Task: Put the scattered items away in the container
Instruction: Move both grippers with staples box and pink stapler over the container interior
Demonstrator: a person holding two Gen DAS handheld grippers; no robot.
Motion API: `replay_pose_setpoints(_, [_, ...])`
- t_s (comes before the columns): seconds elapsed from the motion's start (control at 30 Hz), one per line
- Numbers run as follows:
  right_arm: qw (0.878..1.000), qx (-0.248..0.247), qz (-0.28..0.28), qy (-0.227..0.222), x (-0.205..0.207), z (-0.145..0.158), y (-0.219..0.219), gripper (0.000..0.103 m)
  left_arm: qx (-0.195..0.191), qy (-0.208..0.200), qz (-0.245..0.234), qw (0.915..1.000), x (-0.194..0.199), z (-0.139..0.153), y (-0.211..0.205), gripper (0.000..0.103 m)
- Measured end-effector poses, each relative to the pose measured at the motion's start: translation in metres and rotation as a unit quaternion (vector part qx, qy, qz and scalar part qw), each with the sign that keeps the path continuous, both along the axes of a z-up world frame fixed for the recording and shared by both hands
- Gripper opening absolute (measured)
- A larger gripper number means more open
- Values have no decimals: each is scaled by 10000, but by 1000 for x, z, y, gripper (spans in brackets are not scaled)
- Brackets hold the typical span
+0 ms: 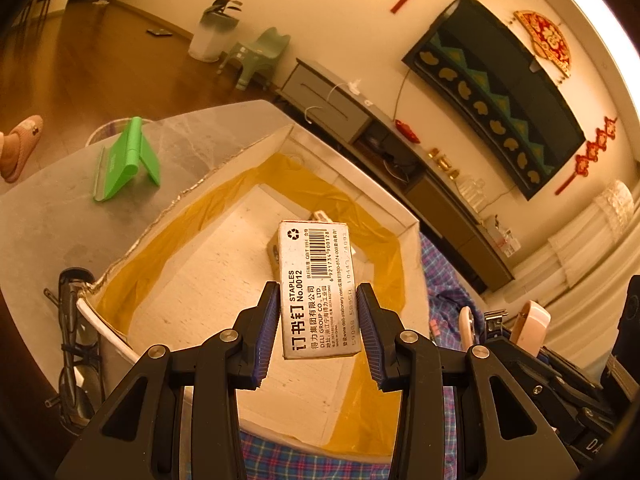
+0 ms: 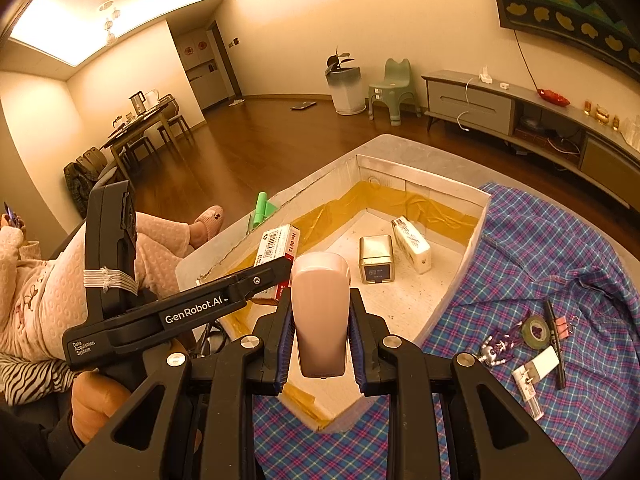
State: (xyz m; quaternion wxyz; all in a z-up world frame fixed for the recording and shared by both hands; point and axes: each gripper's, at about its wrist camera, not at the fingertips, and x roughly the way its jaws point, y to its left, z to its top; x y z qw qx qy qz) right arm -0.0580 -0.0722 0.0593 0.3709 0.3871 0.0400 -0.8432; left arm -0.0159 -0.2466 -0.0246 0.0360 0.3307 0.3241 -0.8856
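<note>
The white box (image 2: 448, 300) sits on the table (image 1: 60, 208) with its near right corner over my plaid cloth (image 2: 560, 248). Only my right camera shows the tin (image 2: 376, 259) and white case (image 2: 412, 245) on its floor, plus the tape roll (image 2: 538, 332), pen (image 2: 556, 344) and clips on the cloth at right. Only my left camera shows the green stand (image 1: 128, 160) and glasses (image 1: 76, 344) left of the box. My left gripper (image 1: 318, 332) clamps the staple box (image 1: 318, 288) above the box; my right gripper (image 2: 320, 344) squeezes a pink case (image 2: 320, 312) at its near edge.
</note>
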Motion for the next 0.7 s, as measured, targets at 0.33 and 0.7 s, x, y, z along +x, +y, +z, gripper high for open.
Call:
replay_pose_setpoints(0.33, [9997, 41, 48, -254, -27, -2, -18, 26, 39, -206, 110, 9997, -12, -9, -13, 41])
replay_pose_setpoints(0.7, [9990, 154, 150, -385, -53, -1, -45, 26, 15, -320, 208, 9993, -27, -5, -22, 41])
